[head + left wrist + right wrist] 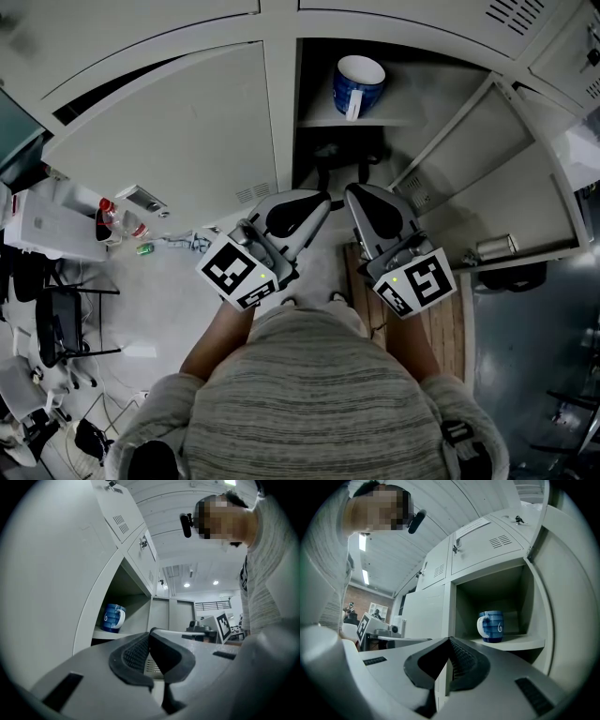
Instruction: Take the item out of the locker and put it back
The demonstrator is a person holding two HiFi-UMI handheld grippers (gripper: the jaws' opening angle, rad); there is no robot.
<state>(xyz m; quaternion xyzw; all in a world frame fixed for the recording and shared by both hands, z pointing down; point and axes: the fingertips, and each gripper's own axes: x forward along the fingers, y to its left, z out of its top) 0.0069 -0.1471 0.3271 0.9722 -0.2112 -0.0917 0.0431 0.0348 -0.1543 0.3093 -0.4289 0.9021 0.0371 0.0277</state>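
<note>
The left tongs are sitting pressed together, gripping nothing, just beside the right tongs, which are also pinched closed and empty. Both are pointing toward the open locker. The blue mug is standing upright on the locker shelf, ahead of and above both tongs, well apart from them. The locker door is standing open on the right tongs' side.
</note>
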